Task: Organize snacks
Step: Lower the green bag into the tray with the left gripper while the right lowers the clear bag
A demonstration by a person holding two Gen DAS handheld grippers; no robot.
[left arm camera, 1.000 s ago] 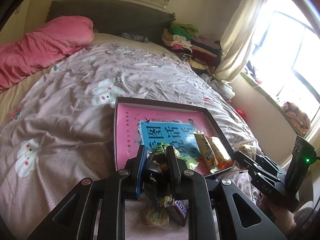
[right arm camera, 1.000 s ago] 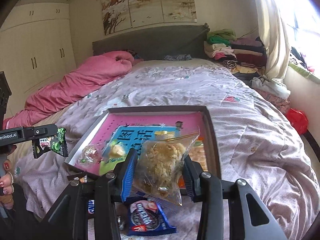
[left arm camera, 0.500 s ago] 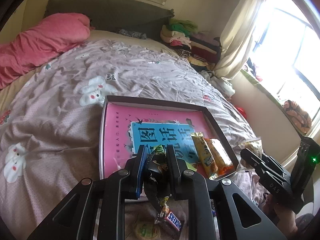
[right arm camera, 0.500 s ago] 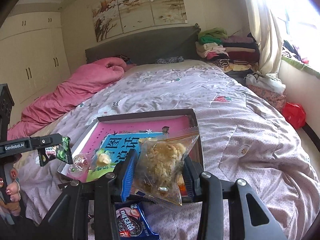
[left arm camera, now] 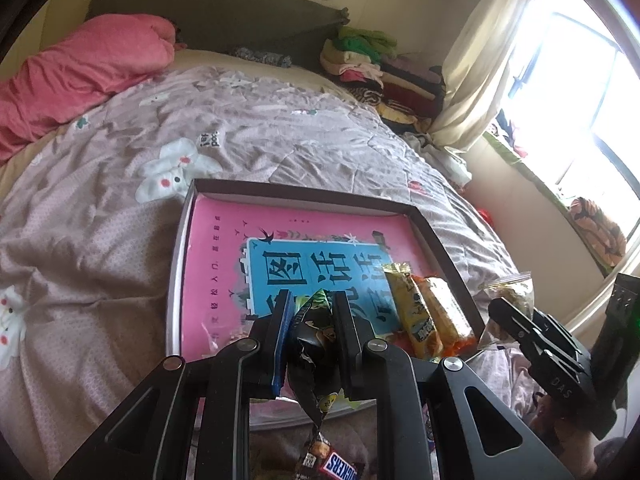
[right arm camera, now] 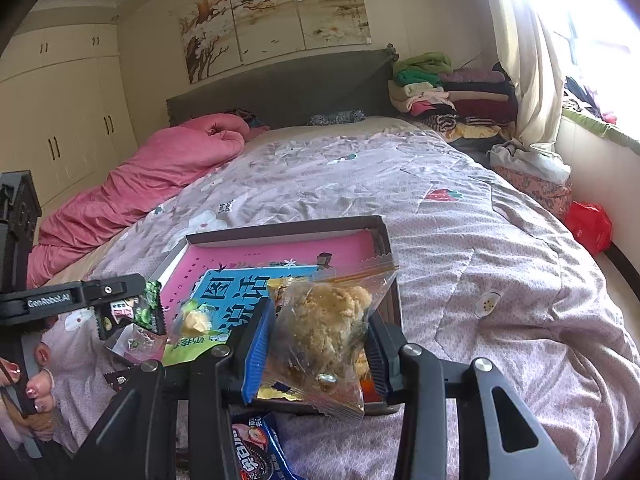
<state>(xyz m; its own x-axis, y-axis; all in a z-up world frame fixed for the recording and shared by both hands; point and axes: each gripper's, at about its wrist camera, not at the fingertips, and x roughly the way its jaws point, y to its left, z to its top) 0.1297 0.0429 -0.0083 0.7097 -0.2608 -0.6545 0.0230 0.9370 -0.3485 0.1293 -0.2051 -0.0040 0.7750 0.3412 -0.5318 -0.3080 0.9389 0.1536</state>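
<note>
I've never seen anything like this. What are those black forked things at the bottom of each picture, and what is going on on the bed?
There is no robot here. A person holds a black two-fingered claw in each hand, and each claw carries a wide-angle camera looking forward along its fingers, so each picture is taken from one claw.

In the left hand's view, the left claw is shut on a dark crinkled snack packet with green print. In the right hand's view, the right claw grips a clear plastic bag holding a crumbly beige pastry.

Both hover over a shallow dark-rimmed box lined with a pink and blue printed sheet, which lies on the floral pinkish quilt. A yellow wrapped bar and an orange wrapped bar already lie inside it. A blue biscuit packet and a brown chocolate bar lie on the quilt beside the box.
</note>
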